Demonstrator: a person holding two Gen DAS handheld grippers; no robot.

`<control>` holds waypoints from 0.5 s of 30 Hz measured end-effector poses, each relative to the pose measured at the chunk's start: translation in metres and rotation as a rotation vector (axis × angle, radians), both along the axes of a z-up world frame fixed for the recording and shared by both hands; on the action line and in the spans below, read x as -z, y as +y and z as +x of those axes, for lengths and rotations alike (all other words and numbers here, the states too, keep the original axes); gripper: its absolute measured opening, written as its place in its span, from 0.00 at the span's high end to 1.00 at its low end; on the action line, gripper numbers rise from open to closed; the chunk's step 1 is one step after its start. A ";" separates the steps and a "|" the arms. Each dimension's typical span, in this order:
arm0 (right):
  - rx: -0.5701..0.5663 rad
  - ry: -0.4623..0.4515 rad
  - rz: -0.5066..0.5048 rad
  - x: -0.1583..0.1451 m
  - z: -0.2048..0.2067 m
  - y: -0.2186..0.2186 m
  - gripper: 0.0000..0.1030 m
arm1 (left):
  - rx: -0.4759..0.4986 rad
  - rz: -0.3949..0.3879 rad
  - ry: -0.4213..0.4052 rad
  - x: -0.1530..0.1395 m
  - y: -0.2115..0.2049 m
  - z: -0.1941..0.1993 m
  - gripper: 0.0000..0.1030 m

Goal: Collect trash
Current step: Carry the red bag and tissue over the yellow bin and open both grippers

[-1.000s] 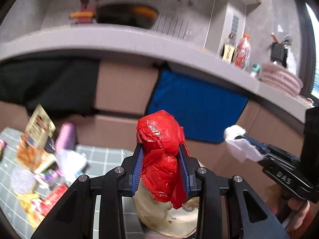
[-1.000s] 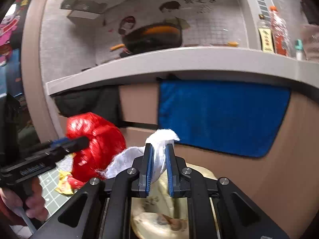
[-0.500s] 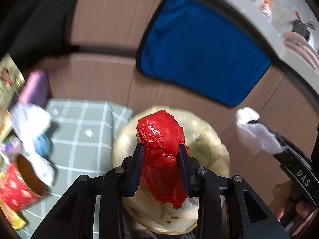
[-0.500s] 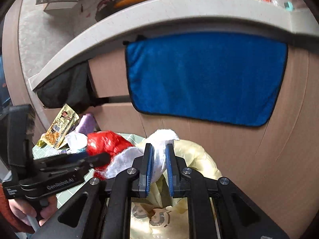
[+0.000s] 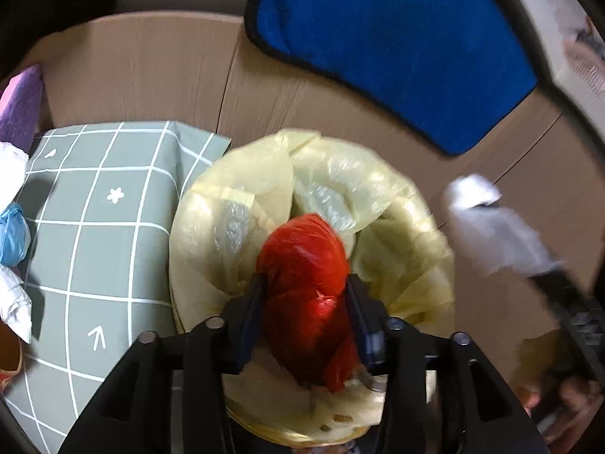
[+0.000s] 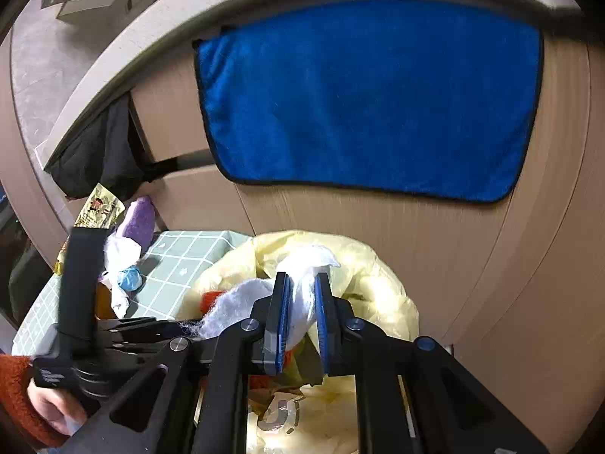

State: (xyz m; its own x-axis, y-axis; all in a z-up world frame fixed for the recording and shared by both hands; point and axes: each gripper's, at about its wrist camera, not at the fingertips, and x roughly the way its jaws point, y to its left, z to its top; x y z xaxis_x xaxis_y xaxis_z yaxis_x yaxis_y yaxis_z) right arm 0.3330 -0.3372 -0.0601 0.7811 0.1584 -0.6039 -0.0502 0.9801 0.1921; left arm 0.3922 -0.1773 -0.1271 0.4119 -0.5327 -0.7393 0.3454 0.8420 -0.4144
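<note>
My left gripper (image 5: 304,287) is shut on a crumpled red plastic bag (image 5: 306,276) and holds it right over the open mouth of a bin lined with a pale yellow bag (image 5: 234,208). My right gripper (image 6: 300,302) is shut on a wad of white tissue (image 6: 302,287) above the same yellow-lined bin (image 6: 378,272). The tissue also shows at the right of the left wrist view (image 5: 487,223). A sliver of the red bag (image 6: 211,299) shows behind the tissue.
A grey-green checked mat (image 5: 98,227) lies left of the bin with more trash: blue wad (image 5: 13,234), white paper (image 5: 11,295), purple packet (image 6: 138,223), yellow wrapper (image 6: 98,208). A cardboard wall with a blue towel (image 6: 363,94) stands behind.
Both grippers have tilted down and moved over the bin, each still holding its item. The red bag now hangs above the bin's opening; the counter has left view.
</note>
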 end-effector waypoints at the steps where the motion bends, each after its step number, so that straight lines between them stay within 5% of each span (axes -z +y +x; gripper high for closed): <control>1: -0.007 0.001 0.003 0.002 0.001 0.001 0.84 | 0.000 -0.022 -0.013 -0.005 0.005 -0.003 0.50; 15: 0.004 0.012 -0.027 -0.008 -0.004 0.024 0.79 | -0.183 -0.099 -0.256 -0.110 0.093 -0.065 0.48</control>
State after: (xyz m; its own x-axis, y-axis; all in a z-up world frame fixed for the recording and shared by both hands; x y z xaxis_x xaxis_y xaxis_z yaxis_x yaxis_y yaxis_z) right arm 0.3293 -0.3131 -0.0524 0.7743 0.1389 -0.6174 -0.0446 0.9852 0.1657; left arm 0.3275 -0.0845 -0.0171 0.6732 -0.4963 -0.5481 0.2950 0.8600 -0.4164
